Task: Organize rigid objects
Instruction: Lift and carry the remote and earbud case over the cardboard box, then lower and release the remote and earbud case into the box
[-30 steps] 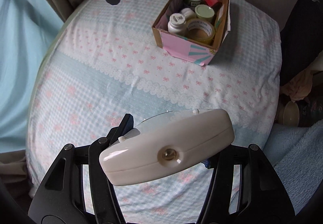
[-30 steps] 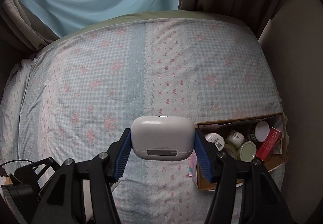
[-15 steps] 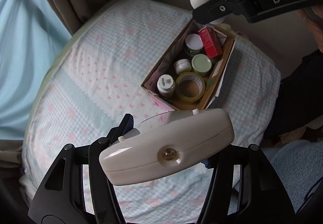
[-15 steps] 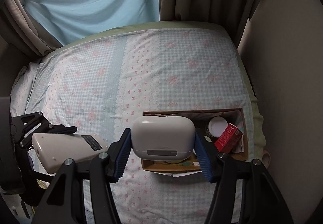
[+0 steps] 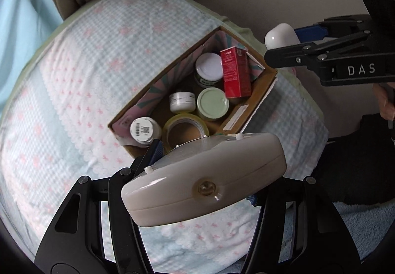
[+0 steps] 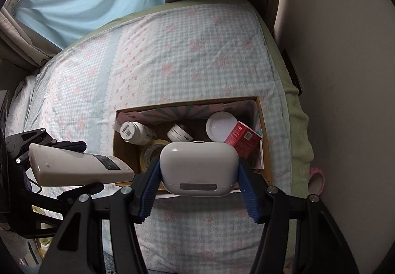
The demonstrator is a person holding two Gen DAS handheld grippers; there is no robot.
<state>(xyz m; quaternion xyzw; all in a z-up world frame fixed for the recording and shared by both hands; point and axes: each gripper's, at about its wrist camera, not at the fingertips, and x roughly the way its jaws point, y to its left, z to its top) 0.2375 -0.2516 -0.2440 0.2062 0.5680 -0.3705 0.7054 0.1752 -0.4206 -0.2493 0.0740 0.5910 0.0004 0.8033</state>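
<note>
Two grippers hold items; remote (image 6: pixel 79 168) lies lengthwise toward box (image 6: pixel 262 126).

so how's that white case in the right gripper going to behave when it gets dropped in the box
The white case looks like a rigid shell, so it should keep its shape. Its glossy, rounded sides may slip between the right hand-held gripper pads. Released over the box, it would probably land on the jars and red carton and settle tilted rather than flat.

Both my grippers are raised and clamped on a load: left gripper (image 5: pixel 205 190) low, right gripper (image 6: pixel 198 170) reaching in from its side.
</note>
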